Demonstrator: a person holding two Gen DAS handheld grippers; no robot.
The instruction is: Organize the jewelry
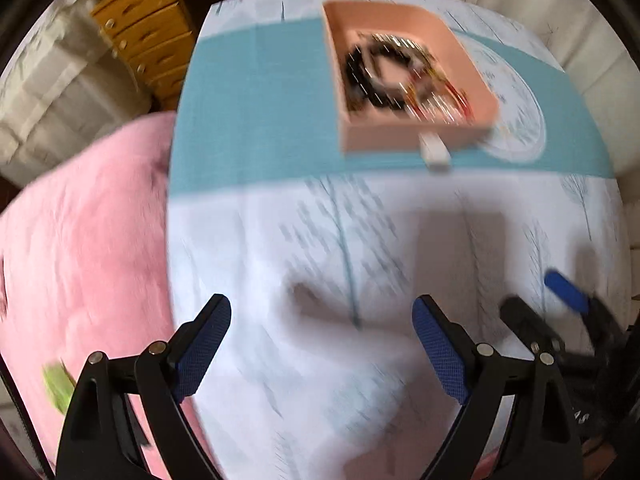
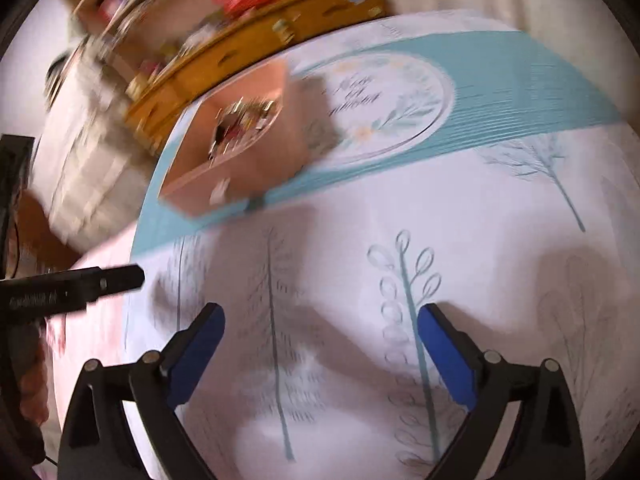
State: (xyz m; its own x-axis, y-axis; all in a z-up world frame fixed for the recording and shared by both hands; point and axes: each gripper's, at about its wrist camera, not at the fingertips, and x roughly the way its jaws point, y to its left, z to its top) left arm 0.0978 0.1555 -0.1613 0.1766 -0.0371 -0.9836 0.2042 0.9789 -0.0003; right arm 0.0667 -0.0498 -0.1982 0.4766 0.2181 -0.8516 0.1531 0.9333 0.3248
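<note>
L gripper (image 1: 322, 316) is sitting w/ jaws spread wide apart, nothing between them, hovering over the white, tree-printed part of the tablecloth (image 1: 280, 248). R gripper (image 2: 320, 322) is likewise showing jaws well apart and holding nothing, above the same white cloth. In the left wrist view the R gripper is poking in at the lower right edge; in the right wrist view the L one is showing at the left edge.

Farther out, a pink box (image 1: 404, 136) is resting on the teal band of the cloth, just beside a round printed emblem (image 2: 384, 100). Jewelry (image 1: 400, 76) is lying tangled inside the box, too blurred to tell pcs apart. Pink blanket (image 1: 88, 240) is lying left of the table; wooden drawers (image 1: 148, 36) are standing beyond.
</note>
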